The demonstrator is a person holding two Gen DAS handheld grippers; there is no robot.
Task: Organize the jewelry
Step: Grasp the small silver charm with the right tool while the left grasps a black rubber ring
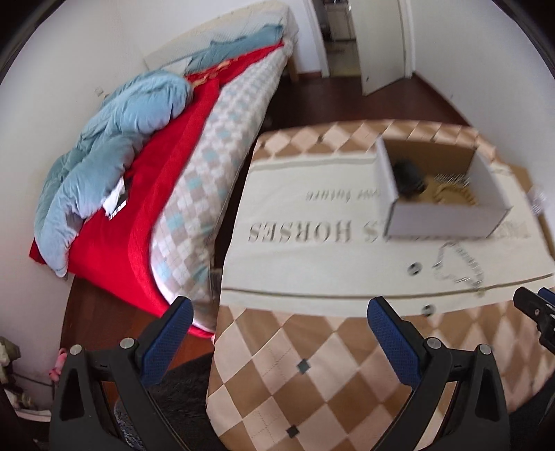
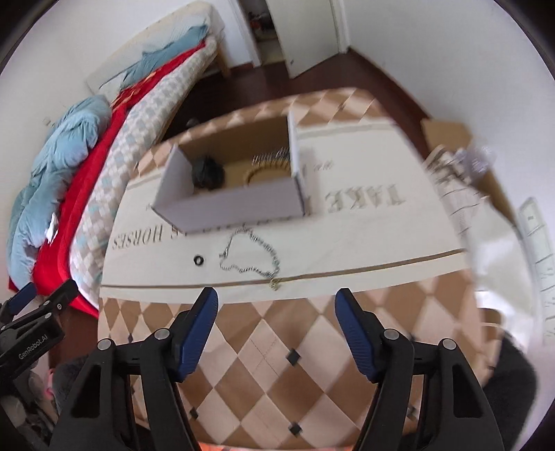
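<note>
A silver chain necklace (image 2: 251, 258) lies on the cream cloth of the table, in front of an open white cardboard box (image 2: 230, 204). A small dark ring (image 2: 198, 260) lies left of the chain. The box holds a black bundle (image 2: 207, 172) and a gold comb-like piece (image 2: 269, 166). My right gripper (image 2: 276, 298) is open and empty, just short of the chain. My left gripper (image 1: 279, 308) is open and empty over the table's near left corner. In the left wrist view the chain (image 1: 458, 263), ring (image 1: 413, 267) and box (image 1: 447, 215) sit to the right; a second small ring (image 1: 428, 309) lies nearer.
A bed (image 1: 180, 180) with a red blanket and blue duvet stands close to the table's left side. The table (image 2: 277, 347) has a diamond-pattern cover. Cardboard and a clear packet (image 2: 475, 163) lie at its right edge. An open door (image 2: 270, 31) is at the back.
</note>
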